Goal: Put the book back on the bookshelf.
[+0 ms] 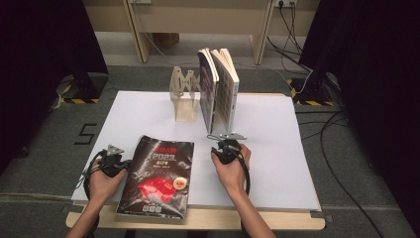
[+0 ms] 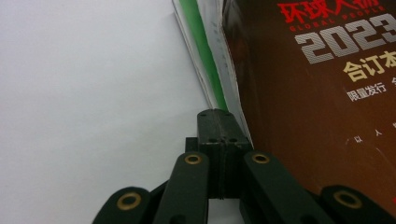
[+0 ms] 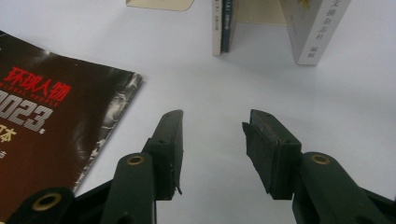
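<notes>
While the dark 2023 magazine (image 1: 156,177) lies flat at the bench (image 1: 277,163) front, long axis front-to-back, the left gripper (image 1: 115,159), clenched on nothing, touches its left edge; the right gripper (image 1: 227,147), released, hovers well right of it.

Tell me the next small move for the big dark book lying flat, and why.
Probably slide the shut left tool under the dark book's left edge to lift it. Its tips sit at that edge on the white table, while the open right tool holds nothing, so it could then grip the raised book.
</notes>
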{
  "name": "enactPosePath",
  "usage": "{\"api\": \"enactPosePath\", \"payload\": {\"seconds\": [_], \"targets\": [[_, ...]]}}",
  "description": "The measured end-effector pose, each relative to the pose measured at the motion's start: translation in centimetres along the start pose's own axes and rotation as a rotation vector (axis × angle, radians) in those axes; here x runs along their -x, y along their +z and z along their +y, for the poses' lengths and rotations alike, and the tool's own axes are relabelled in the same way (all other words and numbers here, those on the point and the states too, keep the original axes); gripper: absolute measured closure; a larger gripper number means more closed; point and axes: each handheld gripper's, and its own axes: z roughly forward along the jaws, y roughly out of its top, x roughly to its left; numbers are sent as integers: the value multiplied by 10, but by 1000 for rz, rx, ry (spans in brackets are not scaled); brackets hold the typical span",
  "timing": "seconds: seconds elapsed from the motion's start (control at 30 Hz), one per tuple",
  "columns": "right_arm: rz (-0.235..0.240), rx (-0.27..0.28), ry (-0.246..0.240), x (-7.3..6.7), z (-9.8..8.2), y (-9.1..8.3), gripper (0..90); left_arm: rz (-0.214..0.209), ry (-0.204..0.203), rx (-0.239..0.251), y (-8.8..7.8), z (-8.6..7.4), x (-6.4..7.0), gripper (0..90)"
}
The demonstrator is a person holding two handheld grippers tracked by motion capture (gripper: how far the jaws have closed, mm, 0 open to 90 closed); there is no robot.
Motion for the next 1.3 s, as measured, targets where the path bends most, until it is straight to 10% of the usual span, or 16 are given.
{"api": "enactPosePath", "payload": {"seconds": [0.87,1.3], "targets": [[38,-99,57,3,0,20,537,-137,135,2,9,9,68,900],[36,-109,105,16,3,18,529,-192,90,25,10,8,79,782]]}}
